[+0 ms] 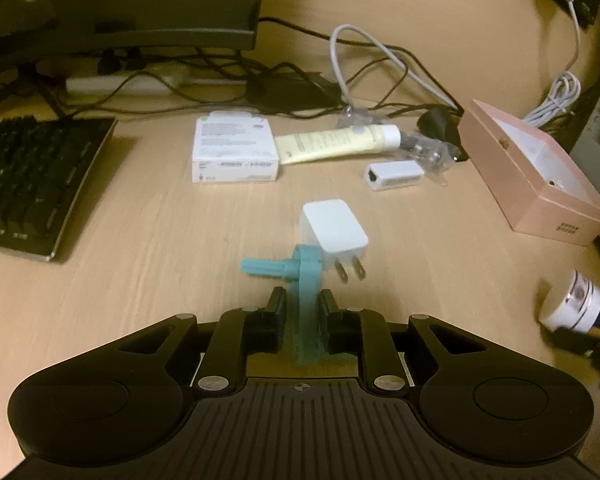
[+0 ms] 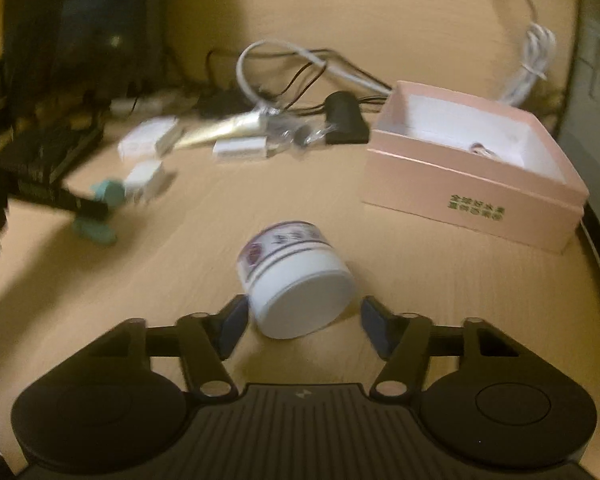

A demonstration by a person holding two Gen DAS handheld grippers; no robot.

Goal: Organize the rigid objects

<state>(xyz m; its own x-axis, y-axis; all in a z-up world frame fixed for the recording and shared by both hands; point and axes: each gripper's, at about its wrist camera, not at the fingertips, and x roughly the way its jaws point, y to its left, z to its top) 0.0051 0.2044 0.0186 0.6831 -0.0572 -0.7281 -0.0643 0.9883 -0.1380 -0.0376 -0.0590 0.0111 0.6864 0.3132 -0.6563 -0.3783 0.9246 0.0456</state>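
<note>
1. Left gripper [image 1: 302, 312] is pinching a teal plastic part [image 1: 305, 304] between its fingers [image 1: 277, 312], holding the flat strip of it upright with a ribbed peg sticking out to the left.
2. A white charger [image 1: 334, 234] is sitting right up against the top of the teal part, prongs pointing down toward the camera. Can't tell whether it's touching the table [image 1: 160, 240] or being lifted a bit.
3. Right gripper [image 2: 304, 322] is hanging with its fingers [image 2: 232, 326] spread wide around a small white jar [image 2: 296, 280]. The jar is lying tilted on the table between them, flat end facing the camera; the left finger looks just beside it or touching, the right one is clearly apart. That view is pretty blurry though.
4. The pink box [image 1: 532, 176] is sitting open at the right side of the table, white inside, with something small in it that I can't make out.
5. Further back, in a row: a white carton [image 1: 236, 148], a yellowish tube [image 1: 336, 142], a little white adapter [image 1: 394, 174] and some crinkly clear wrap [image 1: 432, 152].
6. A keyboard [image 1: 32, 176] is lying off to the left, a monitor [image 1: 140, 0] is standing behind it, and a mess of cables [image 1: 364, 64] is running along the back.
</note>
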